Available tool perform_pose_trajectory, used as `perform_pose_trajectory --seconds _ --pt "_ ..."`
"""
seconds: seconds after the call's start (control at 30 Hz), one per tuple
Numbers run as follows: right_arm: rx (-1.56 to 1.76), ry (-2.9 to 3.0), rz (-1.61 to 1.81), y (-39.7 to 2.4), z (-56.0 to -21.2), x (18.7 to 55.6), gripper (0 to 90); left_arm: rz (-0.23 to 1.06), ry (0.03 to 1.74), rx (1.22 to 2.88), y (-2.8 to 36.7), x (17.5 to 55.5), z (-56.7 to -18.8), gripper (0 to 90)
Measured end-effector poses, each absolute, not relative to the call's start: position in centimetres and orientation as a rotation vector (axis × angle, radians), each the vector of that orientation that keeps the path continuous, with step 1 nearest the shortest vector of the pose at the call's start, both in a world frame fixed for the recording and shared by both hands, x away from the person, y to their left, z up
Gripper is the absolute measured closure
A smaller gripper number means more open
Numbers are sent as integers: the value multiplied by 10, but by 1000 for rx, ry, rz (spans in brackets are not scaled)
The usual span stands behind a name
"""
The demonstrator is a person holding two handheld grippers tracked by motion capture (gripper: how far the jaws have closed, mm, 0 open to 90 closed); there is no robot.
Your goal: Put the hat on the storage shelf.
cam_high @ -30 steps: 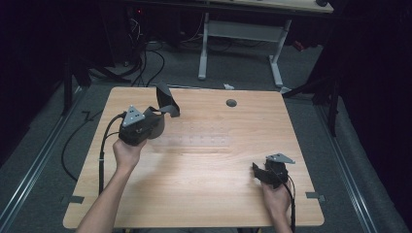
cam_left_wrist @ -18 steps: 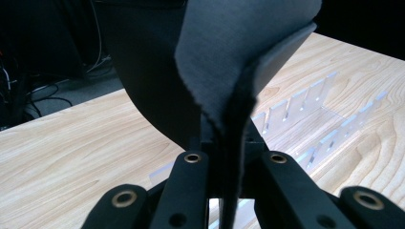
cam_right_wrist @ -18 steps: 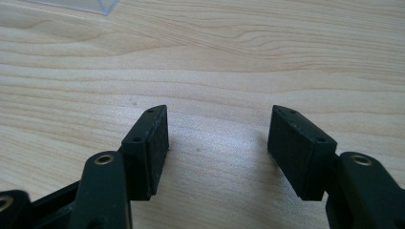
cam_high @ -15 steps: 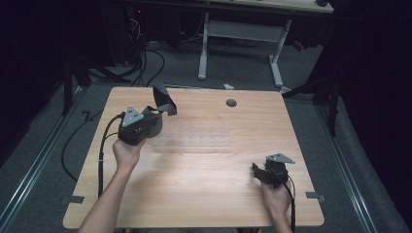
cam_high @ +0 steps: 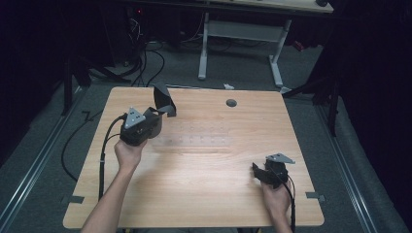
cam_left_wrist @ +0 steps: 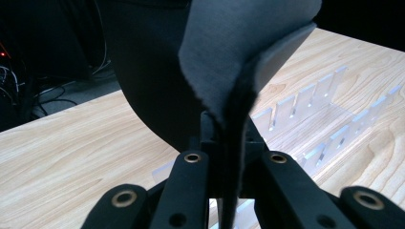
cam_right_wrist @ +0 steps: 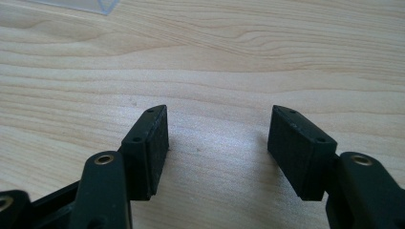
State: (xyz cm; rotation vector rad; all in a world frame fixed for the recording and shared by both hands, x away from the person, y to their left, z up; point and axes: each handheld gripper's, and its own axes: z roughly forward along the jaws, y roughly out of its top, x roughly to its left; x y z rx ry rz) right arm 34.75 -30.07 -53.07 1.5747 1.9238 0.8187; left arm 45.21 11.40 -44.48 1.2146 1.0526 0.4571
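**Inspector:** While the left gripper (cam_high: 158,112) sits at about ten o'clock on the table (cam_high: 204,194), report what it carries.

**Assistant:** Its jaws are clamped together on a dark grey cloth piece (cam_high: 164,101), pinched at a folded edge. In the left gripper view the same cloth piece (cam_left_wrist: 239,57) rises straight up between the jaws.

**Inspector:** Change over the last second?

**Assistant:** The cloth has moved slightly toward eleven o'clock and stands higher off the wood. I judge the lift is under way and the grip is holding.

**Inspector:** What lies near it?

**Assistant:** A clear slotted rack (cam_left_wrist: 315,119), flat on the table just toward three o'clock of the cloth; faint in the high view.

**Inspector:** The other tool?

**Assistant:** The right gripper (cam_high: 261,171) rests low at about four o'clock, well apart from the cloth, unchanged. Its jaws stand apart with bare wood between the pads (cam_right_wrist: 155,143).
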Motion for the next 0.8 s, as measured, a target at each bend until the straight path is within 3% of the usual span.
perform_pose_trajectory --seconds 0.8 --pt "1574 1924 819 -300 -531 348 396 492 1111 1203 106 451 -458 857"
